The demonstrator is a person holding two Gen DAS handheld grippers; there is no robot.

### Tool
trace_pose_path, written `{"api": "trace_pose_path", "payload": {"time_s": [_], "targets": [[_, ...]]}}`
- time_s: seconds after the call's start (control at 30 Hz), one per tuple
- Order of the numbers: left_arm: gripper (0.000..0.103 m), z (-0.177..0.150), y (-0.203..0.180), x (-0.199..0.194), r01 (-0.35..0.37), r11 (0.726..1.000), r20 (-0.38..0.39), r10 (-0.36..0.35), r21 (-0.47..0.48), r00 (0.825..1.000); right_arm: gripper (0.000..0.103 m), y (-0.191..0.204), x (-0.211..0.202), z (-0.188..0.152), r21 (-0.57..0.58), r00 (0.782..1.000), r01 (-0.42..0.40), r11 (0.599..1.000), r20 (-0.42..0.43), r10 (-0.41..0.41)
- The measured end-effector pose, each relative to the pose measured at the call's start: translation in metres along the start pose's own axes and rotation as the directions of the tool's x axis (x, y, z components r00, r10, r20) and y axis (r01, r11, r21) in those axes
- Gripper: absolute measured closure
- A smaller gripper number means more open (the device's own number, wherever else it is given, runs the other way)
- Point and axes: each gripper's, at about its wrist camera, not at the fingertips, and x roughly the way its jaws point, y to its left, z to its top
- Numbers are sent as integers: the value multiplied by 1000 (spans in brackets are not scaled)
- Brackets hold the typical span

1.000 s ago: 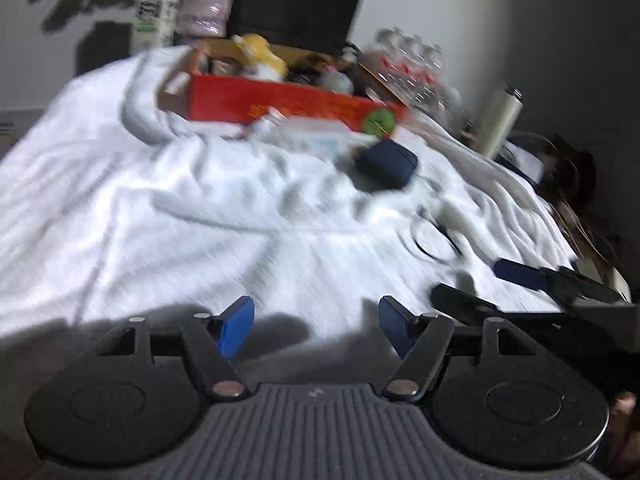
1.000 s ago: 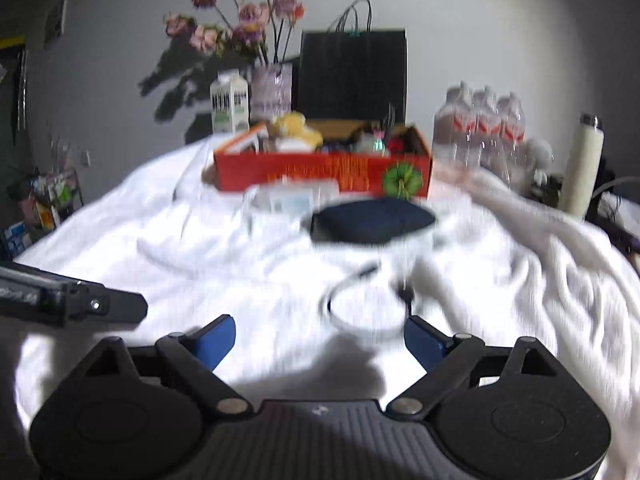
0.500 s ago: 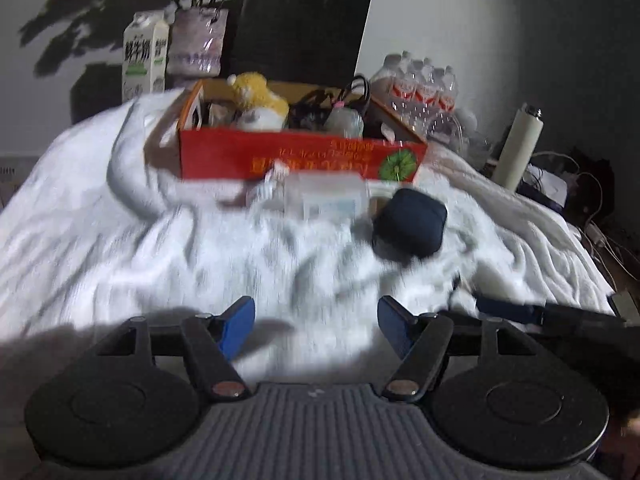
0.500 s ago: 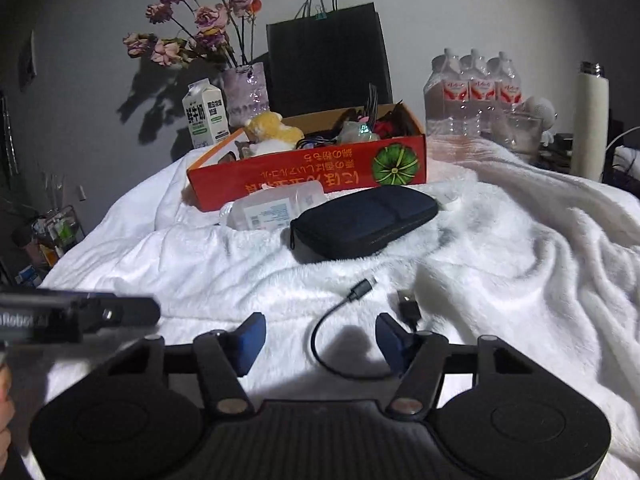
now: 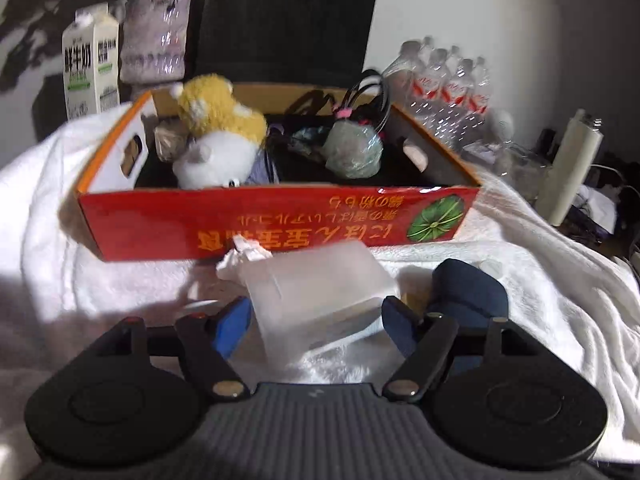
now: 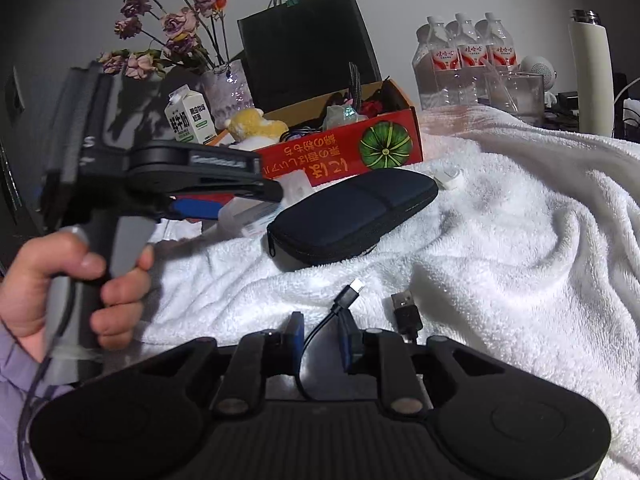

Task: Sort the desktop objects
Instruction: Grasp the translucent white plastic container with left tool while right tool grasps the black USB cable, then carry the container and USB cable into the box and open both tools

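Note:
A translucent plastic container (image 5: 316,292) lies on the white towel in front of the red cardboard box (image 5: 280,220). It sits between the blue pads of my left gripper (image 5: 316,324), whose jaws are opening slightly and do not visibly press on it. A plush toy (image 5: 220,128) and other items fill the box. A dark blue zip pouch (image 6: 352,208) lies to the right of the container. My right gripper (image 6: 321,334) is closing around a thin black USB cable (image 6: 347,298), with a gap left beside the cable. A person's hand (image 6: 80,280) holds the left gripper's handle.
Behind the box stand a milk carton (image 5: 90,68), a vase of dried flowers (image 6: 228,92) and a black paper bag (image 5: 288,20). Water bottles (image 6: 464,60), a glass (image 6: 516,96) and a white flask (image 6: 592,76) stand at the right. A small white item (image 6: 448,176) lies near the pouch.
My left gripper has moved forward to the red box and the translucent container is now between its fingers. The right gripper's jaws have narrowed from wide to close around the cable.

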Motion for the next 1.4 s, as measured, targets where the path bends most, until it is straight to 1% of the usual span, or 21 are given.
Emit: {"api": "trace_pose_path", "payload": {"time_s": [0.1,0.2,0.27,0.3,0.37,0.4,0.43,0.47,0.53,0.6,0.63,0.67,0.7,0.77,0.83,0.9,0.97,1.03,1.17,1.33,1.4], "targets": [[29,0,-5,15,-26,1000,-28,26,1,999,85,-3,2,1,12,1000,-16,1000,-1,16],[33,-1,-7,20,-43,999,-43,42,-7,998,85,-3,2,0,16,1000,-21,1000,0,21],[50,-2,-7,14,-28,1000,-47,27,-7,999,86,-3,2,0,20,1000,-22,1000,1,22],[56,-3,-7,9,-19,1000,-48,18,-15,999,86,-3,1,0,24,1000,-25,999,2,25],[79,-7,-9,-8,-7,1000,-23,7,2,1000,86,-4,1,0,28,1000,-27,999,2,27],[84,-9,-9,-16,-3,1000,-6,4,13,1000,86,-4,1,0,26,1000,-26,999,2,26],[99,-11,-9,-25,-2,1000,9,2,17,1000,86,-4,1,0,27,1000,-26,999,3,26],[102,-13,-7,-33,3,1000,20,-3,13,1000,86,-5,1,0,28,1000,-27,999,3,27],[102,-15,-5,-47,23,999,46,-24,24,999,86,-5,1,0,29,1000,-27,999,4,27],[95,-16,-8,-49,22,995,56,-28,94,998,86,-4,1,0,27,1000,-26,999,4,26],[73,-15,-10,-46,8,990,62,-17,138,998,86,-5,1,0,27,1000,-26,999,4,26],[32,-13,-11,-40,-10,983,64,-2,181,998,86,-5,1,0,29,1000,-27,999,5,27],[21,-10,-11,-34,-16,974,69,1,227,998,86,-5,1,0,32,1000,-29,999,5,29],[22,-3,-11,-18,-5,948,73,-19,318,997,86,-5,2,0,34,999,-32,999,5,31],[19,6,-9,3,28,928,29,-42,372,999,86,-5,2,0,36,999,-33,999,5,33],[18,15,-4,27,90,929,-49,-77,359,996,86,-5,2,0,35,999,-32,999,5,32],[25,23,1,41,172,937,-109,-145,304,983,86,-5,2,0,35,999,-32,999,5,32],[30,23,1,39,204,937,-108,-180,284,978,86,-5,2,0,36,999,-32,999,5,32],[33,11,-12,11,145,939,-69,-130,313,989,86,-5,2,1,35,999,-32,999,5,31],[34,-8,-3,-56,134,961,2,-139,240,990,87,-5,2,0,36,999,-32,999,6,32],[34,-19,4,-87,112,969,40,-124,220,992,87,-5,2,0,37,999,-32,999,8,32]]}}
